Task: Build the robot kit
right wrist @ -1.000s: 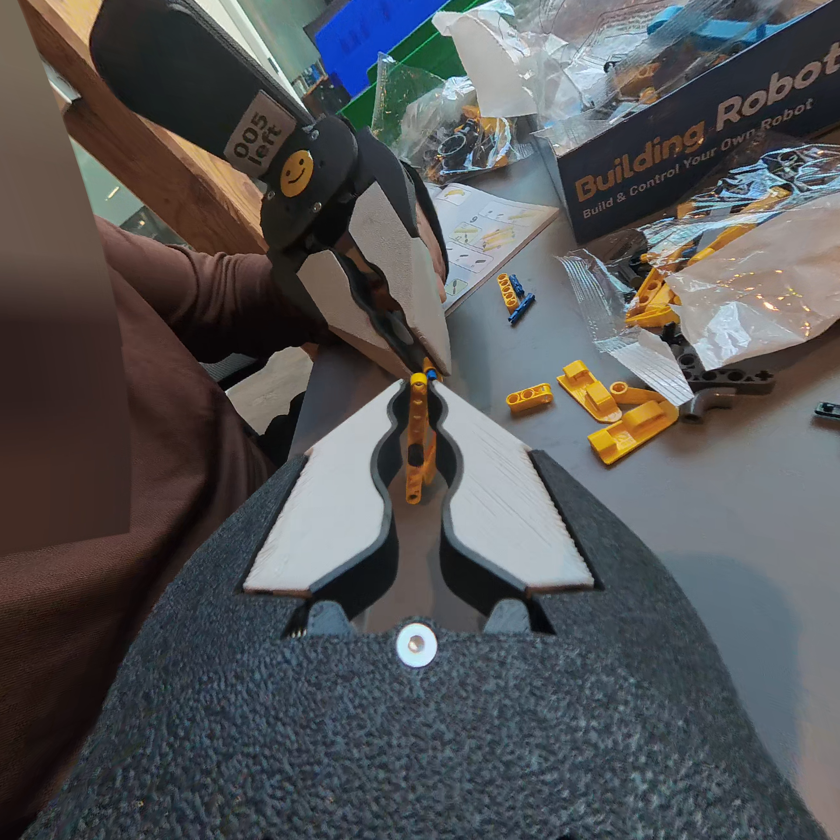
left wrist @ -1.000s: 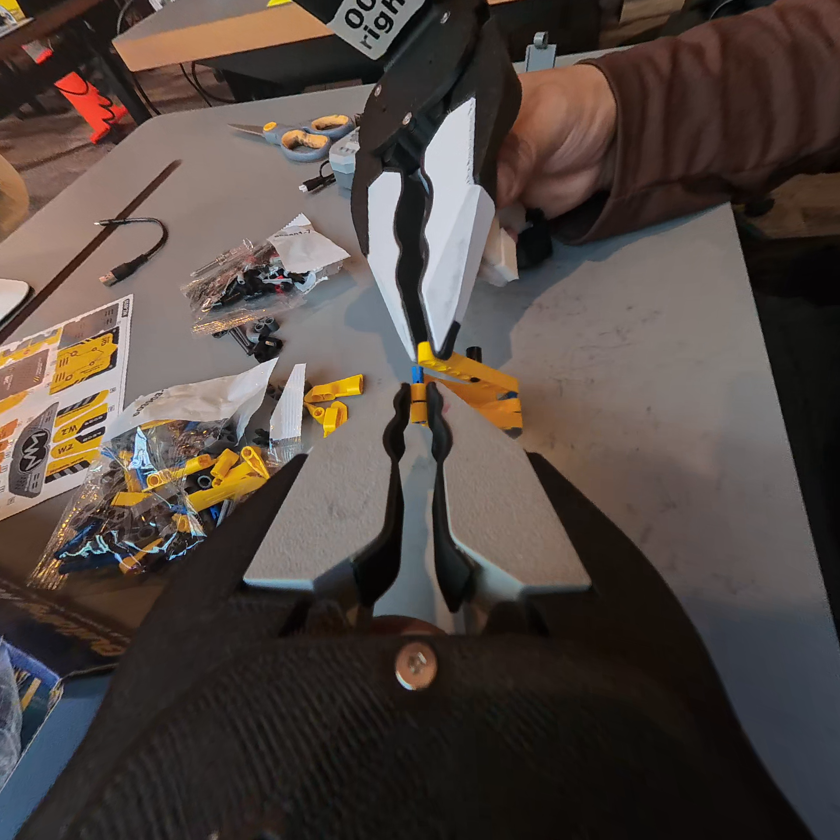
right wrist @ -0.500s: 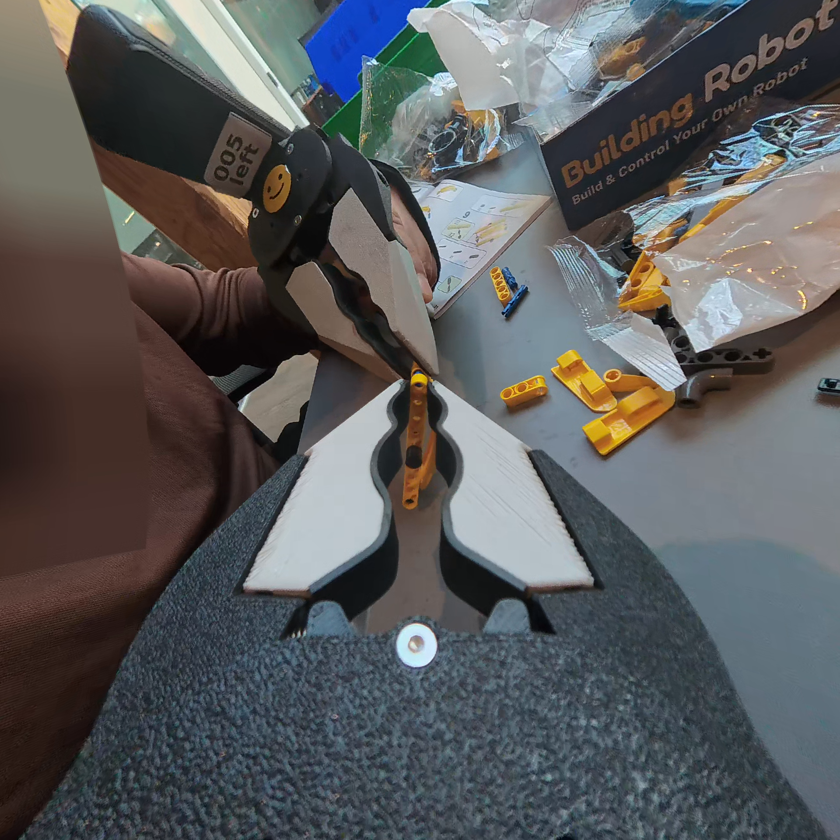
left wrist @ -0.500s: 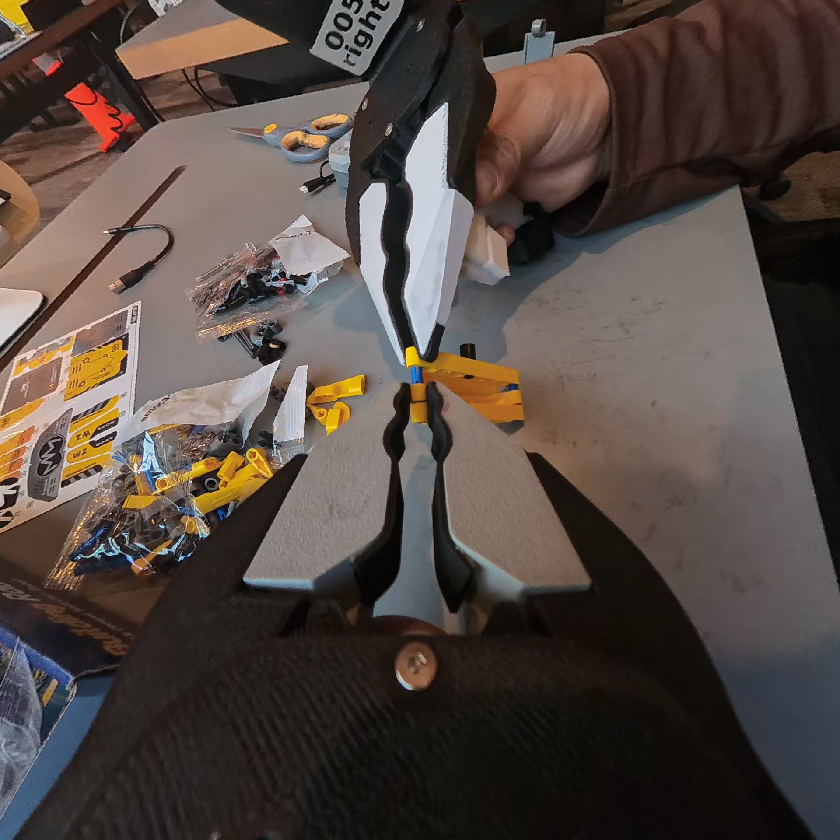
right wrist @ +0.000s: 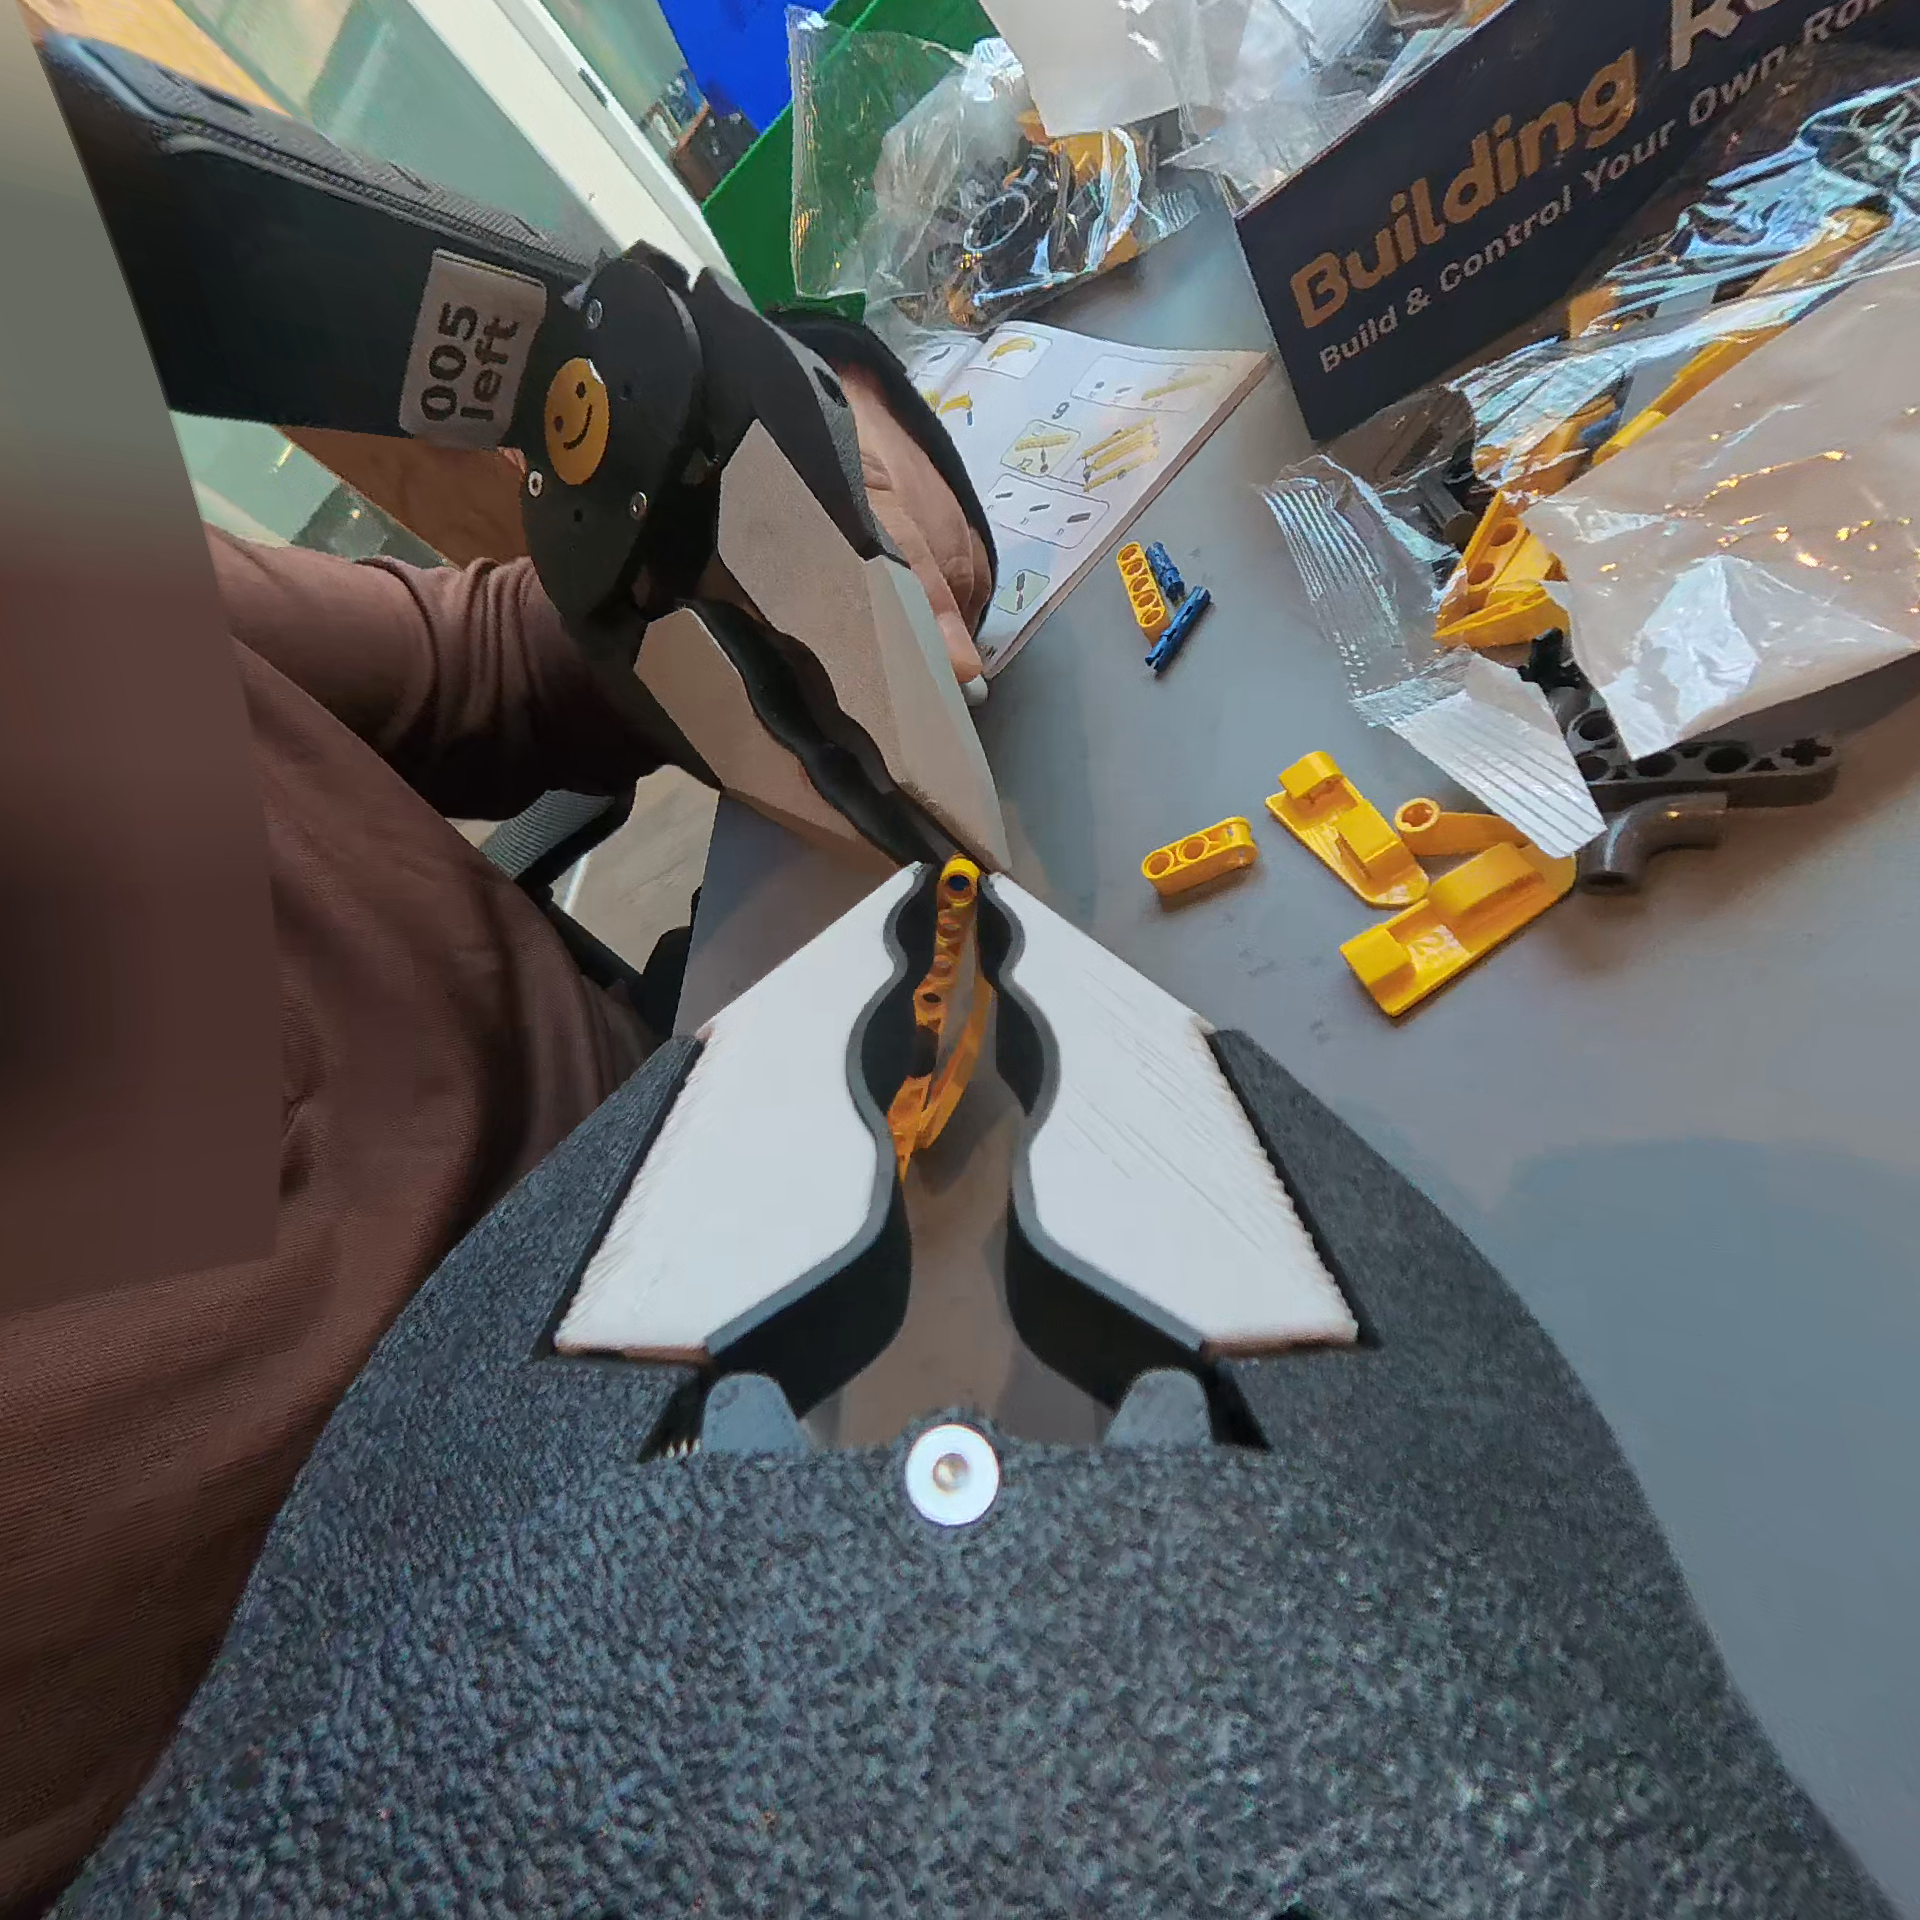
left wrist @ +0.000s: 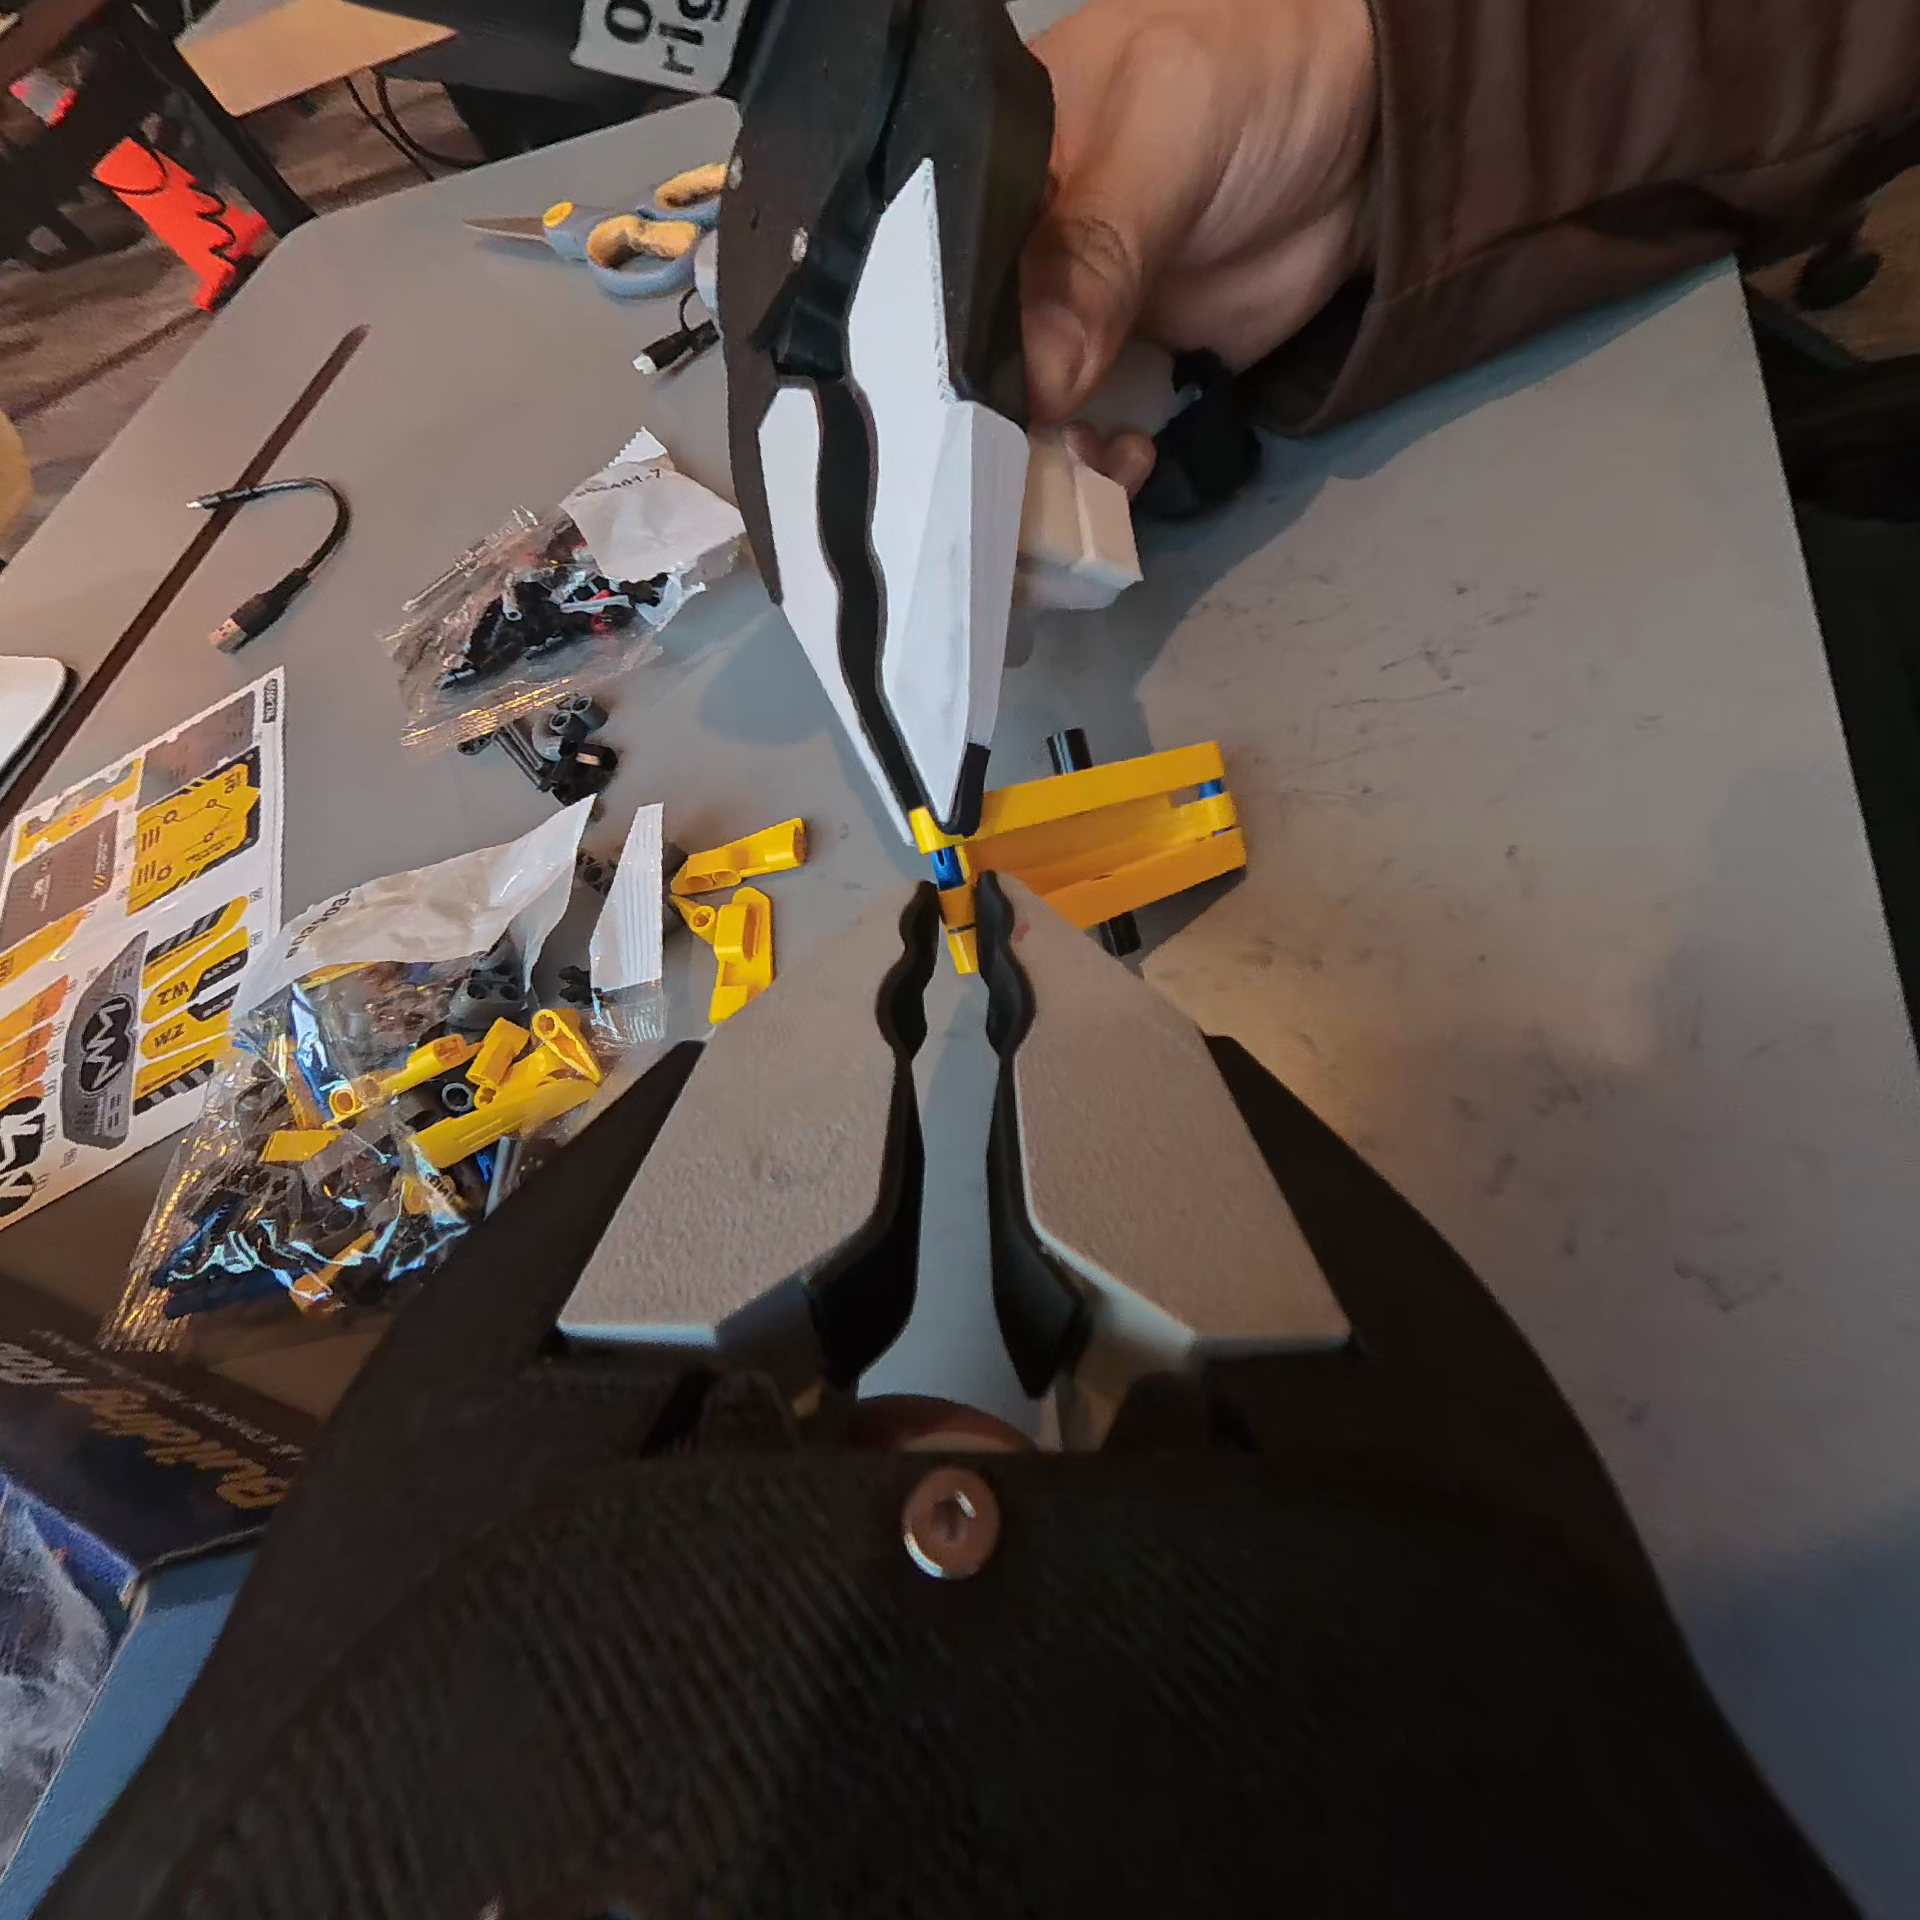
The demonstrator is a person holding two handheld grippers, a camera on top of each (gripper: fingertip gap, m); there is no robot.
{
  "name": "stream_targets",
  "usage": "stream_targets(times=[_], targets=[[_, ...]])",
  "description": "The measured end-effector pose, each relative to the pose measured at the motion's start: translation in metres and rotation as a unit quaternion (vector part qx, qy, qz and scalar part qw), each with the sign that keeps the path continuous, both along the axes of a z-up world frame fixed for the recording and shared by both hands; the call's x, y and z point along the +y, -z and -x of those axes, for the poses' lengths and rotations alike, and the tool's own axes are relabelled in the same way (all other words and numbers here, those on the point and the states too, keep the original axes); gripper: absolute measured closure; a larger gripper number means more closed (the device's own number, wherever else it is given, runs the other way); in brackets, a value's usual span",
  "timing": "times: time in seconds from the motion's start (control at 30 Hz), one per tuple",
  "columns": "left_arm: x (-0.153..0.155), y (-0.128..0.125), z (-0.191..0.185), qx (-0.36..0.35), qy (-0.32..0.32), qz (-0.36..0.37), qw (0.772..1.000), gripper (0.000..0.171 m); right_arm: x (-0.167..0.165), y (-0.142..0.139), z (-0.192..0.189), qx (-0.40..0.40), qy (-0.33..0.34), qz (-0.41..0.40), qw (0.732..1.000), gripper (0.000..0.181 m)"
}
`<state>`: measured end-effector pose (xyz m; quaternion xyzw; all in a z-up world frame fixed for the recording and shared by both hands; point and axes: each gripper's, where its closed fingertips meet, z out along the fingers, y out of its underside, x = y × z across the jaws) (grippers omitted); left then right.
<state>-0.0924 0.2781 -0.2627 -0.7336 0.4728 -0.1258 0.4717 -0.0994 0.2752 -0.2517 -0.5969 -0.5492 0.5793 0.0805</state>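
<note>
Left gripper (left wrist: 958,902): your fingers are clamped on the end of the yellow beam assembly (left wrist: 1101,836), at its blue pin (left wrist: 945,862).
Right gripper (right wrist: 954,883): your fingers pinch the same assembly from the far side, tips nearly meeting the left's.
Assembly: just above the grey bench (left wrist: 1507,935).
Nearby: loose yellow parts (right wrist: 1392,862), parts bags (left wrist: 343,1132).

Dark box (right wrist: 1538,197) cut by top edge; scissors (left wrist: 634,223) part-hidden behind right gripper (left wrist: 940,821).

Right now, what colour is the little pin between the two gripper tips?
Blue pin, joining the yellow beams; the left wrist view shows it best.
</note>
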Motion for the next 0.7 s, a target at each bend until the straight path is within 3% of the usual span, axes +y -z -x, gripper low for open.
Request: stream_targets(times=[0.27, 0.33, 0.47, 0.57, 0.7], targets=[[0.004, -0.012, -0.001, -0.035, -0.005, -0.027, 0.999, 0.166, 0.004, -0.007, -0.002, 0.018, 0.010, 0.022, 1.000, 0.175], [0.006, -0.021, 0.001, -0.069, -0.017, -0.032, 0.997, 0.157, 0.005, -0.015, -0.004, 0.041, 0.011, 0.044, 0.998, 0.175], [0.005, -0.030, 0.004, -0.166, -0.022, 0.057, 0.984, 0.142, 0.005, -0.027, -0.007, 0.075, 0.008, 0.068, 0.995, 0.175], [0.002, -0.023, -0.001, -0.180, -0.014, 0.102, 0.978, 0.137, 0.008, -0.031, -0.008, 0.090, 0.016, 0.065, 0.994, 0.175], [0.005, -0.042, -0.005, -0.249, -0.015, 0.099, 0.963, 0.160, 0.010, -0.036, -0.008, 0.104, 0.021, 0.064, 0.992, 0.175]])
